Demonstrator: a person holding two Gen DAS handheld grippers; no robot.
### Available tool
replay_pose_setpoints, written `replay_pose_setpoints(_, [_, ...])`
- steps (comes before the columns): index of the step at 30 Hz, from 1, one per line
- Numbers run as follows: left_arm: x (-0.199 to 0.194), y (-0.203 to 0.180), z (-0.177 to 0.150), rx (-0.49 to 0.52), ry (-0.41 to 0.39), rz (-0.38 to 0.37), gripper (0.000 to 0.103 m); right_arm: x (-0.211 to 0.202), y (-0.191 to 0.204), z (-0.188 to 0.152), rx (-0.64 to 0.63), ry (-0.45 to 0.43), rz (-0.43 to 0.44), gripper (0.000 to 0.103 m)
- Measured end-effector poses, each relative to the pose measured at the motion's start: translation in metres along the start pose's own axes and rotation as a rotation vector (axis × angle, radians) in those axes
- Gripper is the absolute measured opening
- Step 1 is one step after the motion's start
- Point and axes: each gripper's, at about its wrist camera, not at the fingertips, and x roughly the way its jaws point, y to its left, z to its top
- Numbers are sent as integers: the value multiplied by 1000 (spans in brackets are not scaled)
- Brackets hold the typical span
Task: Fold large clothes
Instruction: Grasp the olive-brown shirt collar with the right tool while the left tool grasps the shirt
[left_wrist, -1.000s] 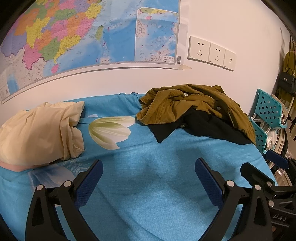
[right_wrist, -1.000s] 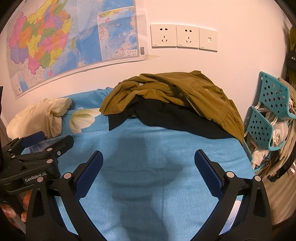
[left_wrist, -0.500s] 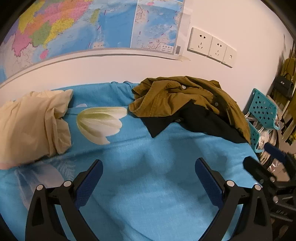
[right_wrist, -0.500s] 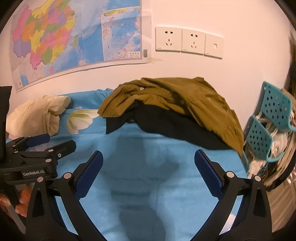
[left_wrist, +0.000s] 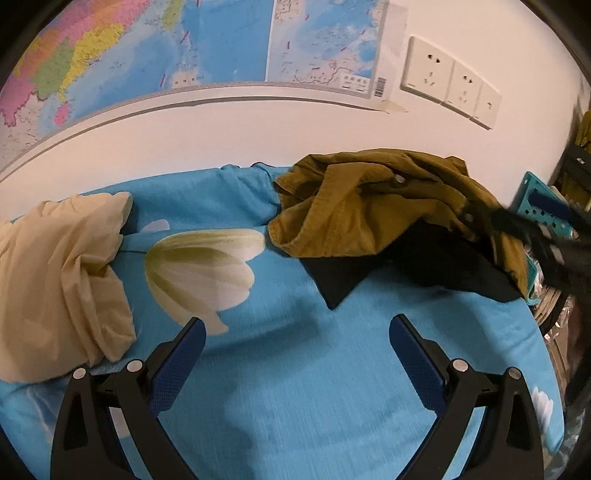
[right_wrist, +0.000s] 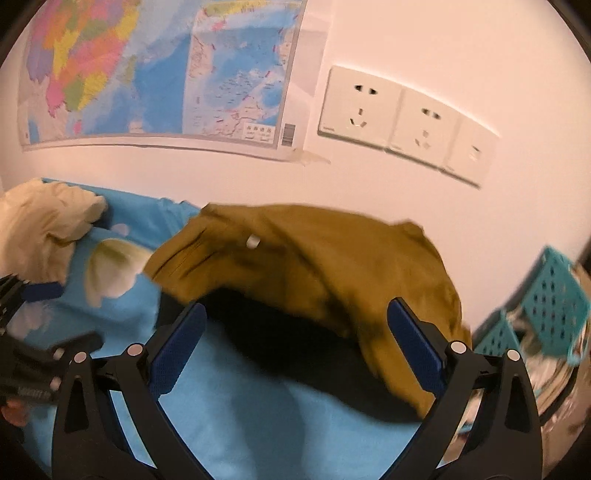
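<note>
A crumpled olive-brown shirt lies on top of a black garment at the far right of the blue bed sheet, against the wall. Both also show in the right wrist view, the olive shirt over the black garment. My left gripper is open and empty above the sheet, short of the pile. My right gripper is open and empty, close over the pile's front edge. It shows blurred at the right of the left wrist view.
A cream pillow or bundle lies at the left of the bed. Teal perforated baskets stand off the bed's right end. A map and wall sockets are on the wall behind.
Both grippers have moved forward toward the wall. The right one has come much closer to the clothes pile, which now fills its view. Both stay open.
</note>
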Motion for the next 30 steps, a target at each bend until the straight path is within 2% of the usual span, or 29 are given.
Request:
replay_pose_setpoints(2, [6,1,5,1,-3,13,96,19,-3,15,-26,24,7,82])
replay_pose_setpoints(8, [22,0,13,23,1,35,96,78,6,40,-139,118,30,63])
replay_pose_setpoints(10, [28,0,15,26,5,39,96,92,9,44,-164,139,31,51])
replay_pose_setpoints(11, [30,0,15,27,7,41,96,98,9,46,-174,149,36,34])
replay_pose_setpoints(12, [32,0,16,28,11,42,96,101,7,48,-179,155,52,9])
replay_pose_setpoints(14, [38,2,17,33,18,48,96,91,5,54,-189,126,39,5])
replay_pose_setpoints(16, [41,3,17,39,19,52,96,71,-5,63,-173,72,53,4])
replay_pose_setpoints(19, [49,6,21,39,22,54,96,28,-44,80,-82,-34,56,4])
replay_pose_setpoints(20, [51,7,23,38,23,55,96,19,-59,82,-42,-45,75,9])
replay_pose_setpoints(22, [54,8,26,40,21,51,96,17,-72,81,-46,4,92,28])
replay_pose_setpoints(23, [55,8,27,46,16,52,96,19,-70,78,-72,16,77,47])
replay_pose_setpoints(24, [57,8,28,55,12,55,96,23,-62,75,-123,32,48,53])
replay_pose_setpoints(25, [59,7,30,66,8,60,96,29,-54,74,-157,41,35,53])
replay_pose_setpoints(27, [61,7,33,80,6,76,96,43,-38,71,-215,78,56,67])
replay_pose_setpoints(30, [63,8,36,84,4,77,96,64,-8,69,-327,90,50,72])
